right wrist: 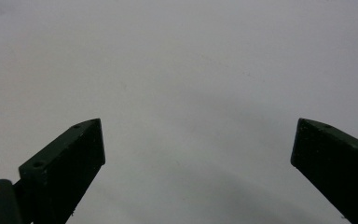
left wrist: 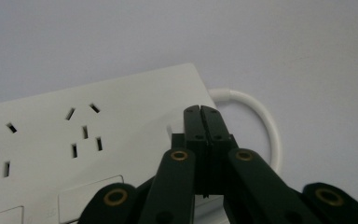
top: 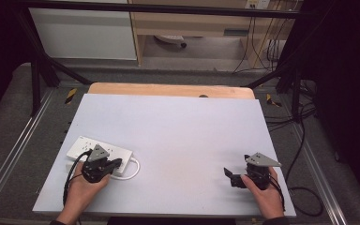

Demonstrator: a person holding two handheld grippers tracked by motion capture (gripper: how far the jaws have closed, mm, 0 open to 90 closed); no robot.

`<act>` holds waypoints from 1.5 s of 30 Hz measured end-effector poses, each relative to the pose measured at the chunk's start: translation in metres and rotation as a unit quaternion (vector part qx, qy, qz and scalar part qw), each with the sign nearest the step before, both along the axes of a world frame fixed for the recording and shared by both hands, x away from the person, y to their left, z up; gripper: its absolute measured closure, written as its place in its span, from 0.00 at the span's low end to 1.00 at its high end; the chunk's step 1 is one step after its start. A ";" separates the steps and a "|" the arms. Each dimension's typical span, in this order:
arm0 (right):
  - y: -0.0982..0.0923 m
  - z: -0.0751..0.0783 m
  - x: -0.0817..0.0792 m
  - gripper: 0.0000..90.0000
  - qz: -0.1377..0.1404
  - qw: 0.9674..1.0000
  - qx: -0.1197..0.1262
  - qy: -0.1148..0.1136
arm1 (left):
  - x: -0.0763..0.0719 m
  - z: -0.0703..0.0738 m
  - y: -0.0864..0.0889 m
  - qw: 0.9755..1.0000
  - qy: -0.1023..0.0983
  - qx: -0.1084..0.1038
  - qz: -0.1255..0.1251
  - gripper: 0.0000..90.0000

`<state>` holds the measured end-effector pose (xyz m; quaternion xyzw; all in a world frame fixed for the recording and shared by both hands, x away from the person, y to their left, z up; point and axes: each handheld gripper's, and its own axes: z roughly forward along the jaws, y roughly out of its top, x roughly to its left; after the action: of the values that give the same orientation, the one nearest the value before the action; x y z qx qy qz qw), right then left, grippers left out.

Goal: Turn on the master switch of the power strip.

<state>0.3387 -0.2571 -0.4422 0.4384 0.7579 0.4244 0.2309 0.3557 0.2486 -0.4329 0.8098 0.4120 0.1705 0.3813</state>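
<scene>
A white power strip [top: 82, 149] lies flat at the table's near left, and a short white cable [top: 134, 169] loops out of its right end. My left gripper [top: 117, 163] hovers low over that right end. In the left gripper view its jaws press together with nothing between them, my left gripper [left wrist: 200, 110] pointing at the power strip [left wrist: 74, 135] just short of the cable [left wrist: 265, 121]. My right gripper [top: 231, 176] rests at the near right, apart from the strip. In the right gripper view my right gripper [right wrist: 198, 128] stands wide open over bare table.
A pale sheet [top: 178, 136] covers the table, with a wooden board edge [top: 168, 89] showing at the back. Black frame posts [top: 36, 79] stand at the far corners. Dark cables [top: 304, 187] trail on the floor at the right. Cabinets stand behind.
</scene>
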 end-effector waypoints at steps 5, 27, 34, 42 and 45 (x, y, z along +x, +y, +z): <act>0.000 0.000 0.000 0.04 -0.001 1.000 0.001 0.000 | 0.000 0.000 0.000 1.000 0.000 0.001 0.000 1.00; -0.001 0.000 0.001 0.04 -0.003 1.000 0.003 0.001 | -0.001 -0.001 0.002 1.000 -0.002 -0.012 0.003 1.00; -0.001 0.000 0.001 0.04 -0.003 1.000 0.002 0.001 | -0.001 -0.001 0.002 1.000 -0.004 -0.014 0.003 1.00; -0.001 0.000 0.001 0.04 -0.004 1.000 0.002 0.000 | -0.002 0.000 0.004 1.000 -0.007 -0.020 0.004 1.00; -0.001 0.000 0.001 0.04 -0.004 1.000 0.002 -0.002 | -0.001 0.000 0.004 1.000 -0.005 -0.023 0.002 1.00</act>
<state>0.3396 -0.2586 -0.4418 0.4413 0.7549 0.4256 0.2329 0.3545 0.2525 -0.4332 0.7989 0.4159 0.1655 0.4018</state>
